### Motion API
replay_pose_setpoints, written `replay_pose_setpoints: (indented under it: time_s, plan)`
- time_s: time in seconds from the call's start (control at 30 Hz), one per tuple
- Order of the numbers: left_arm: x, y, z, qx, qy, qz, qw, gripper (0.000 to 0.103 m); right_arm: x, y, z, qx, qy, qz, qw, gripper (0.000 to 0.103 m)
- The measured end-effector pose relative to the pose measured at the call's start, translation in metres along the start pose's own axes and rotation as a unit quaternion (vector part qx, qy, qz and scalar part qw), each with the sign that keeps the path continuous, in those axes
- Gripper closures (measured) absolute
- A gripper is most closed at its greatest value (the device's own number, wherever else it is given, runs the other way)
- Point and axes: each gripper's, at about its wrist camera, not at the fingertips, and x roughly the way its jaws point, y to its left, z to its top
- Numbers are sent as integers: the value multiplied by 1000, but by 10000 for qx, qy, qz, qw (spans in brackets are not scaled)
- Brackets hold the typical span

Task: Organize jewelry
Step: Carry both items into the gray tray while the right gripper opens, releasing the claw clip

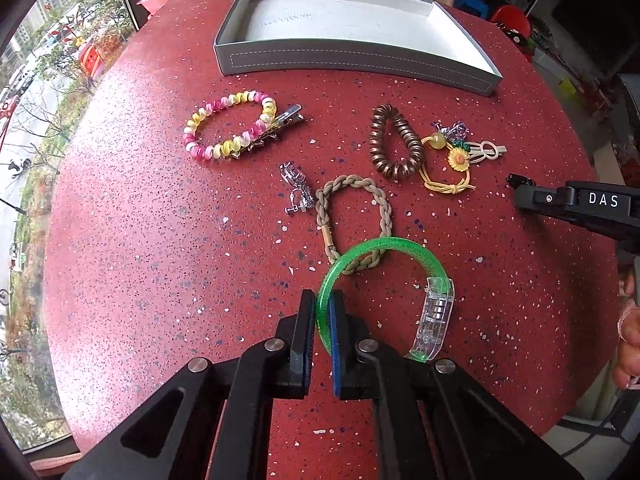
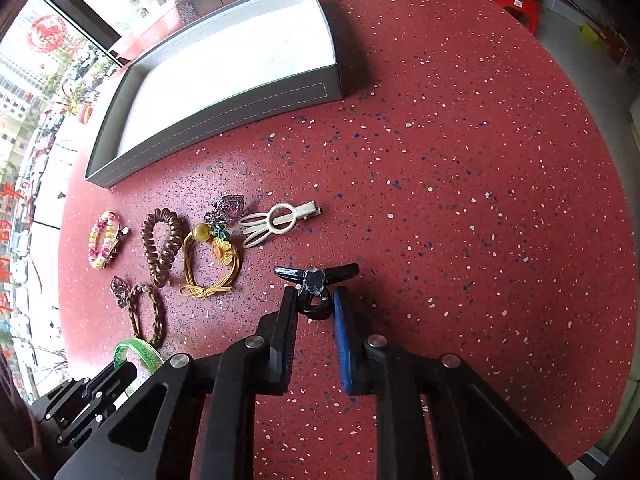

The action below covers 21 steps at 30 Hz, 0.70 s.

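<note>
A red speckled worktop [image 1: 160, 240] carries a grey tray [image 1: 348, 60] at its far side, with the jewelry spread in front of it. The left gripper [image 1: 323, 320] has its jaws closed on the green bangle [image 1: 384, 246], which overlaps a braided hair tie [image 1: 352, 220]. The right gripper [image 2: 314, 308] pinches a black hair clip [image 2: 316, 276] near the tray's right end.

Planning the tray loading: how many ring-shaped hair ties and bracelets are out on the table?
5: pink-yellow beaded bracelet, brown spiral tie, yellow cord tie, braided tie, and green bangle, pinched in the left gripper. None seems hidden.
</note>
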Motion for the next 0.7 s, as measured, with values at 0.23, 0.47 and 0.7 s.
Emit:
replay_pose_setpoints:
  time_s: [0.23, 0.47, 0.7]
  plan:
    - [-33, 12, 18, -61, -130, -163, 9998, 78, -19, -7, 21, 31, -86, 296, 9995, 84]
    - [-43, 24, 74, -194, -460, -140, 9987, 78, -32, 5, 67, -149, -302, 522, 9981, 84]
    - [-34, 36, 141, -188, -946, 60, 9953, 78, -27, 20, 124, -324, -405, 678, 9964, 84]
